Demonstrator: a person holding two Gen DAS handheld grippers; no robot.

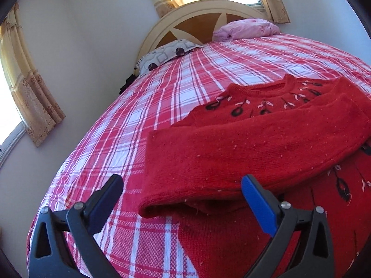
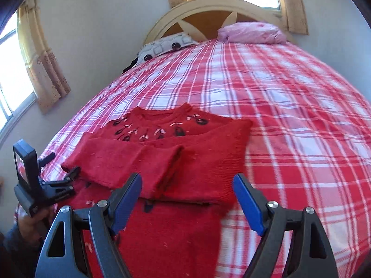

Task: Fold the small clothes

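Note:
A small red knitted sweater (image 1: 243,143) with black and white flower stitching lies flat on the bed, collar toward the headboard, both sleeves folded across its chest. It also shows in the right wrist view (image 2: 185,157). My left gripper (image 1: 183,185) is open and empty, hovering just above the sweater's left edge where the folded sleeve ends. My right gripper (image 2: 187,183) is open and empty, just above the lower body below the folded sleeves. The left gripper (image 2: 69,178) shows at the left of the right wrist view.
The bed has a red and white plaid sheet (image 1: 162,97). A patterned pillow (image 1: 167,53) and a pink bundle (image 1: 248,29) lie by the curved headboard (image 1: 192,18). Curtained windows stand on the left wall (image 1: 30,85) and behind the bed.

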